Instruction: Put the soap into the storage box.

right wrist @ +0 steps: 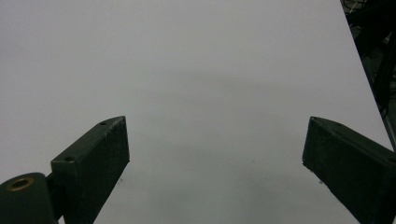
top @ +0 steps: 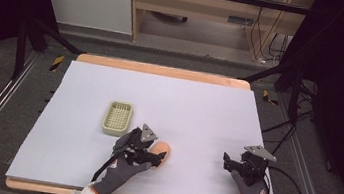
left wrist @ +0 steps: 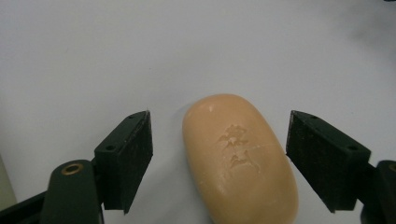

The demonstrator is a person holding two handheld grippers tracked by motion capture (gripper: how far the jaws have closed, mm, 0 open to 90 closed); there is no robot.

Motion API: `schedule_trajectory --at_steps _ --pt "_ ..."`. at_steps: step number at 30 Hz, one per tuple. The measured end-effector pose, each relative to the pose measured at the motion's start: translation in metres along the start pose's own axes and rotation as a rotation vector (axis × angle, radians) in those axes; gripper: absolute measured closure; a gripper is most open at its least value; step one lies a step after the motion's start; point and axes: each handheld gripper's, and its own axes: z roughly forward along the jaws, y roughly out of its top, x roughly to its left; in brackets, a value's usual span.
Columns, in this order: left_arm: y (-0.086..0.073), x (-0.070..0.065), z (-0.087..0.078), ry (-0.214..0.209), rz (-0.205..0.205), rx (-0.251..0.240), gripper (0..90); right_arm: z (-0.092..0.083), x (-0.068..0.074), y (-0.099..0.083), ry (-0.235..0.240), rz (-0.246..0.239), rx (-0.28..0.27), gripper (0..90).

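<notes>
Left gripper (left wrist: 219, 154): nearest the person's edge of the table, it sat low over the soap bar (left wrist: 240, 158); its jaws stood wide, one on each side of the bar, with white surface showing in both gaps, so nothing was pressed or held.
Right gripper (top: 241, 162): it rested on the right side of the sheet, well apart from the soap; in the right gripper view its jaws were wide and held nothing, with bare sheet between them.
Soap bar: the peach oval lay flat on the white sheet (top: 198, 115), just right of the left hand in the high view (top: 162, 151), stamped face up and long axis running away from the camera.
Step in hand: judged to be the pickup of the soap with the left gripper.
How to do it well: the pads should close across the short width of the bar, near its middle, since the rounded ends would likely squirt out. The jaws looked offset, the bar sitting nearer the right pad, so a small shift to centre it would even the squeeze. A gentle grip would suit so smooth a surface.
Soap dish (top: 117, 117): farther off, just beyond the left gripper, the pale green slotted tray stood empty, near the soap but apart from it.
</notes>
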Motion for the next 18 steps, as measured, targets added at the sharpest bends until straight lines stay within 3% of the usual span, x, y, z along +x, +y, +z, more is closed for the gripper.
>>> schedule_trajectory --at_steps 18 --pt "-0.002 -0.009 0.017 -0.003 0.015 0.056 19.6 0.002 0.001 0.0 0.002 -0.002 0.009 7.7"
